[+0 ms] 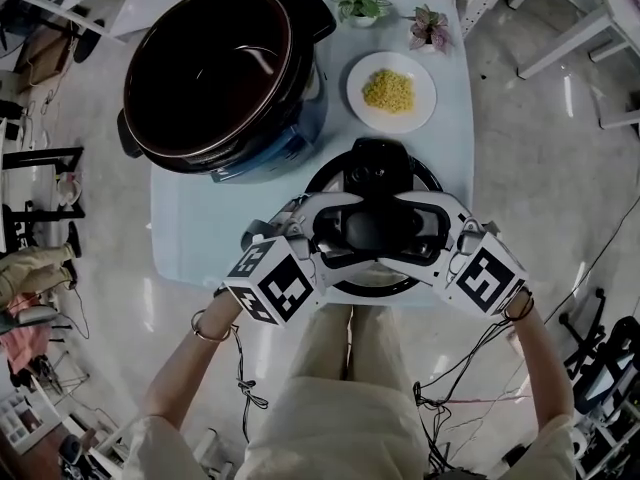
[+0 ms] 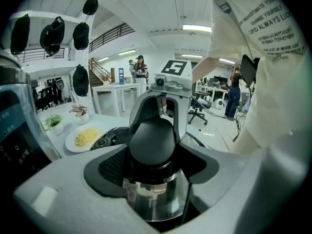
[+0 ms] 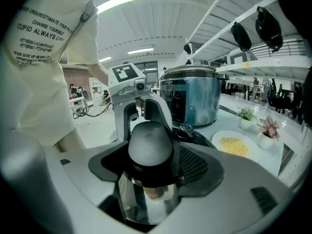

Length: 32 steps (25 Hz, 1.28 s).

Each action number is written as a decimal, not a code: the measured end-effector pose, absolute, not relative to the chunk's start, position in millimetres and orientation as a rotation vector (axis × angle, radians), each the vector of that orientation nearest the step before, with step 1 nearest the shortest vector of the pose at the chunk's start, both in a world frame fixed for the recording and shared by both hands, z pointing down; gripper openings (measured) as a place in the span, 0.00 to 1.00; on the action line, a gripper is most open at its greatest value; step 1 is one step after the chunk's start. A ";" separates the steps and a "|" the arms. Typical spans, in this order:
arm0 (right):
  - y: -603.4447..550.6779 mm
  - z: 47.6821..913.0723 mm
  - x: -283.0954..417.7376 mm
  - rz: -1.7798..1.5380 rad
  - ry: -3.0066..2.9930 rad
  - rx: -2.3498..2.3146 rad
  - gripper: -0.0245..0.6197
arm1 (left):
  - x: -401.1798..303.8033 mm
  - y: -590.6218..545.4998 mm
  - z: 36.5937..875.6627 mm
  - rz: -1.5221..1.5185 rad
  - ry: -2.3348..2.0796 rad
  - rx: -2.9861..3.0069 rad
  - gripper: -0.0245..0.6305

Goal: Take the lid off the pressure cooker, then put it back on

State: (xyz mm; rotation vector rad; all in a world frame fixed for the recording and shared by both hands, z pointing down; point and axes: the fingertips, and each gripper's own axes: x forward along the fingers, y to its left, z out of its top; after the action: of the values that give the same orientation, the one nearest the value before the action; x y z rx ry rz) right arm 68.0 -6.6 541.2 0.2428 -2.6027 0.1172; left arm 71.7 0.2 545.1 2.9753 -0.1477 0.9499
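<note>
Left gripper point(image 1: 322, 230) and right gripper point(image 1: 424, 228) met from opposite sides over the round black lid with a shiny rim point(image 1: 374, 160). Each had its jaws pressed against the lid's black domed handle point(image 2: 151, 139), pinching it between the dark pads. The lid lay directly beneath both grippers, above the near edge of the pale blue table point(image 1: 196, 233). Beyond the left gripper and further left stood the open, dark-bowled pressure cooker point(image 1: 213, 68), lidless. Beyond the right gripper sat a white plate of yellow food point(image 1: 391, 91).
</note>
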 end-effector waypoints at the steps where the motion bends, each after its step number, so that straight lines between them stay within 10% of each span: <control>1: -5.9 541.2 67.8 0.119 -2.603 0.233 0.54 | 71.9 0.4 545.2 0.949 -0.142 2.973 0.55; 32: -1.3 544.8 65.8 0.197 -2.536 0.114 0.47 | 72.6 -2.5 547.7 1.006 -0.183 2.880 0.48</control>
State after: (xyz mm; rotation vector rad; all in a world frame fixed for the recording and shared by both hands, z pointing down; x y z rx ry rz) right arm 65.8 -1.3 544.8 0.1143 -2.5358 0.1972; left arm 72.6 -2.5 547.7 2.8804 -0.1834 1.0063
